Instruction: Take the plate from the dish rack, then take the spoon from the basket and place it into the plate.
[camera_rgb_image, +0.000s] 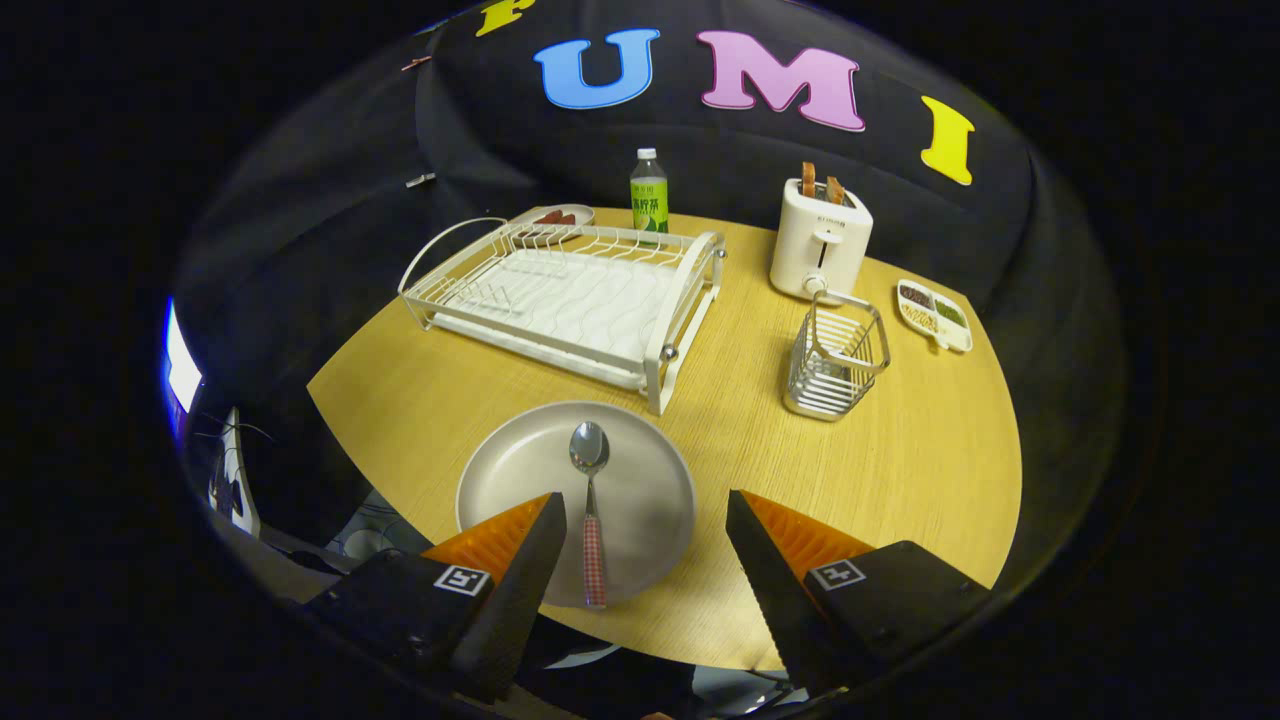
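Note:
A grey round plate (640, 480) lies on the wooden table (900, 470) just ahead of my fingers, in front of the white wire dish rack (570, 300). A spoon (591, 500) with a red checked handle rests in the plate, bowl pointing toward the rack, handle toward me. My gripper (645, 505) hovers above the plate's near side with its fingers spread wide and nothing between them. The wire basket (835, 365) stands beyond the right finger, with nothing in it that I can see.
A white toaster (820, 245) with two slices of toast stands behind the basket. A green-labelled bottle (649, 192) and a small dish (560, 216) sit behind the rack. A divided snack tray (933, 314) lies at the far right. The table's near edge runs under my fingers.

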